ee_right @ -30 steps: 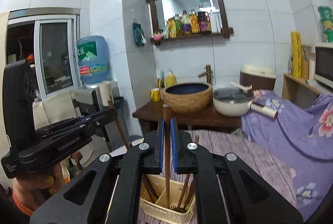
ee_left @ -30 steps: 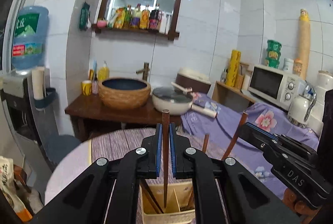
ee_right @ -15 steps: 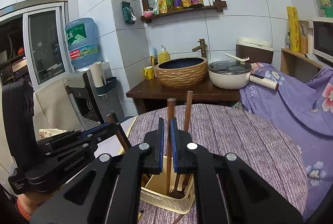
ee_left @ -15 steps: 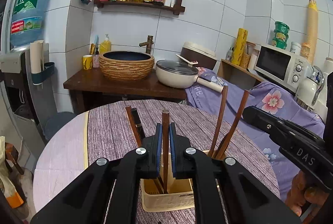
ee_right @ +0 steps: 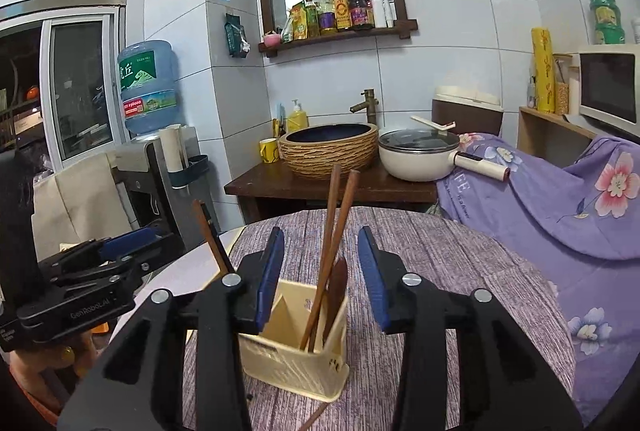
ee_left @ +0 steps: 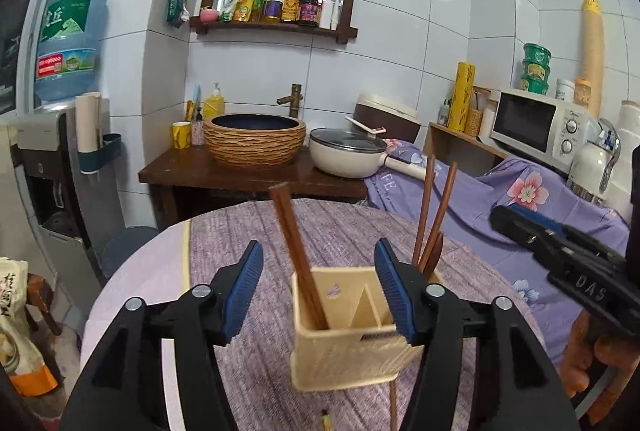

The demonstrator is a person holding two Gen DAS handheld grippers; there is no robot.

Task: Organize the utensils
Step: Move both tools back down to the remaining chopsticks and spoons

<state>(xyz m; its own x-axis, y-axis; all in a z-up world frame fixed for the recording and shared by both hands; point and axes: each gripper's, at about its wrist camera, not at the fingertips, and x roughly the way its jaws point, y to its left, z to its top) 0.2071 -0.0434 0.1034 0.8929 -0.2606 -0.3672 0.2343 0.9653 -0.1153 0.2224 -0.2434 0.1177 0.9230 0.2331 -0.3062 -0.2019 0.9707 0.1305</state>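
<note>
A cream utensil holder [ee_left: 344, 351] stands on the round table. My left gripper [ee_left: 318, 291] hovers over its left compartment, jaws opening, with brown chopsticks [ee_left: 296, 251] leaning loose between the pads. My right gripper [ee_right: 322, 279] is over the holder [ee_right: 296, 359] as well, jaws opening around two chopsticks [ee_right: 332, 231] that rest in the right compartment beside a wooden spoon [ee_right: 340, 283]. Neither pair of pads presses on anything. Each gripper shows in the other's view: the right gripper [ee_left: 504, 219] and the left gripper [ee_right: 160, 237].
A purple striped cloth [ee_right: 460, 271] covers the table. One loose chopstick [ee_left: 394, 407] lies in front of the holder. Behind are a woven basin [ee_left: 254, 143], a white pot [ee_left: 348, 155], a microwave [ee_left: 536, 127] and a water dispenser [ee_left: 52, 159].
Both grippers sank toward the holder with a chopstick clamped upright, then opened. The chopsticks now lean freely inside the holder's compartments.
</note>
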